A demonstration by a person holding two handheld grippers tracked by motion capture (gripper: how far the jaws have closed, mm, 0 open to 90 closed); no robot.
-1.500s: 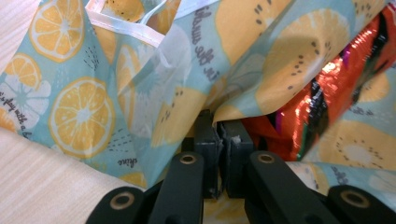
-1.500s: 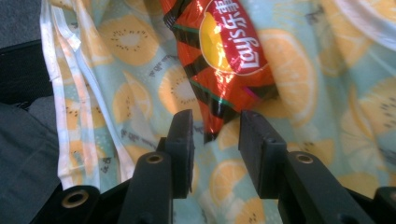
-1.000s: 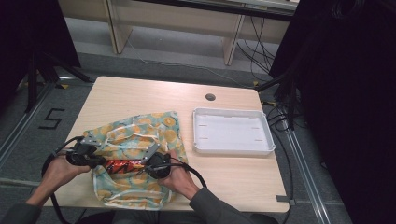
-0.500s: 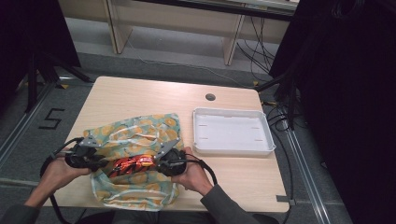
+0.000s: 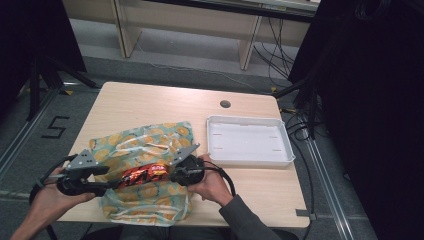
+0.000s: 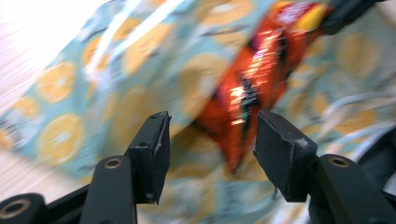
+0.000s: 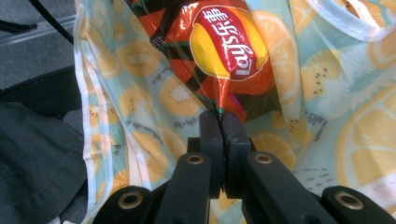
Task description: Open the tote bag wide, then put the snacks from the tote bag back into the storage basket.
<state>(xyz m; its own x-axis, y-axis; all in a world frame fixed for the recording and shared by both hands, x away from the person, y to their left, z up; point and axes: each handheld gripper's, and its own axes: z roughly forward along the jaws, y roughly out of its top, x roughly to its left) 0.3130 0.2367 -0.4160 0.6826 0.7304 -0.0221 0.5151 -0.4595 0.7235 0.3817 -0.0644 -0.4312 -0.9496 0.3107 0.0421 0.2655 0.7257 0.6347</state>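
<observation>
A red chip bag hangs over a teal tote bag printed with orange slices at the table's front left. My right gripper is shut on the chip bag's sealed edge; in the right gripper view the jaws pinch the seam below the yellow logo. My left gripper sits to the left of the chip bag. Its jaws have just been opening and stand apart. The chip bag's other end shows in the gap, and neither pad presses on it.
An empty white tray lies at the right of the table. A round cable hole sits behind it. The table's far half is bare wood. Cables trail from both grippers over the front edge.
The left gripper's jaws opened and let go of the chip bag's left end, then drew back left. The right gripper raised the bag a little and kept its grip.
</observation>
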